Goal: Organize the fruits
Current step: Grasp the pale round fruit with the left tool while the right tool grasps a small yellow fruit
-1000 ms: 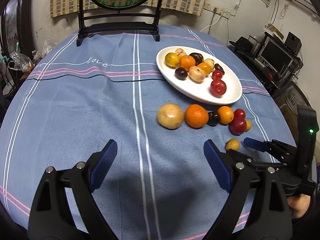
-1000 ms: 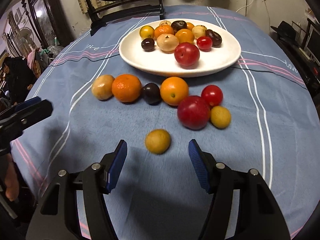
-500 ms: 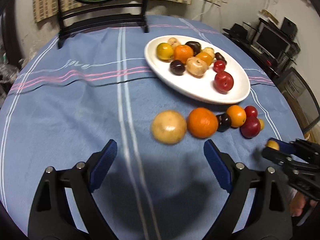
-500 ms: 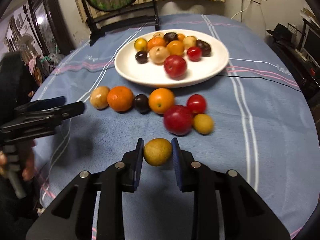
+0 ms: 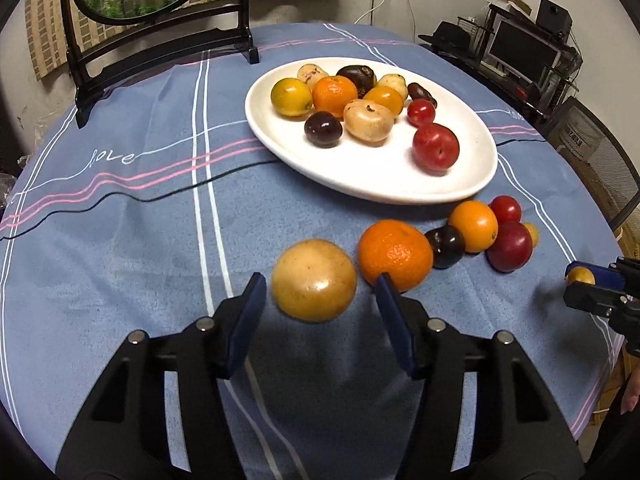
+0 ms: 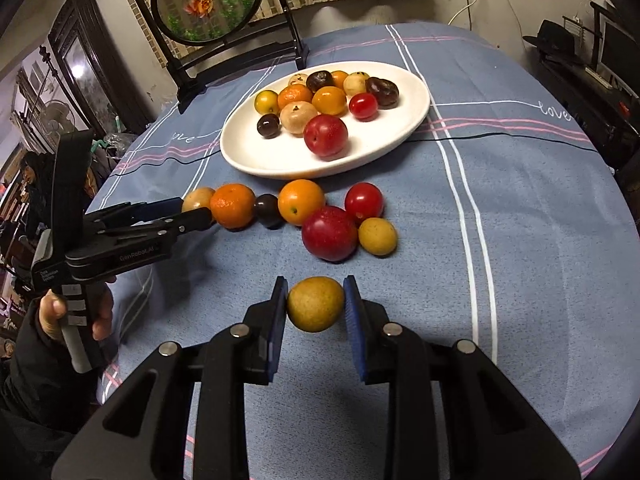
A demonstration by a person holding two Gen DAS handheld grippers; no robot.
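Observation:
My right gripper (image 6: 315, 305) is shut on a small yellow fruit (image 6: 315, 303) and holds it over the blue cloth; it also shows in the left wrist view (image 5: 581, 275). My left gripper (image 5: 320, 300) is open, its jaws either side of a large tan round fruit (image 5: 314, 280), not touching it. A row of loose fruits lies in front of the white plate (image 5: 384, 184): an orange (image 5: 394, 255), a dark plum (image 5: 447, 242), a smaller orange (image 5: 474, 225), red fruits (image 5: 509, 247). The plate holds several fruits.
A black-framed round fish picture stand (image 5: 160, 20) stands at the table's far edge. Shelves with a monitor (image 5: 520, 52) and a chair (image 5: 592, 160) are off the table's right side. The table edge curves close on the right.
My left gripper has moved forward and now straddles the tan fruit. My right gripper closed on the small yellow fruit and has lifted it slightly.

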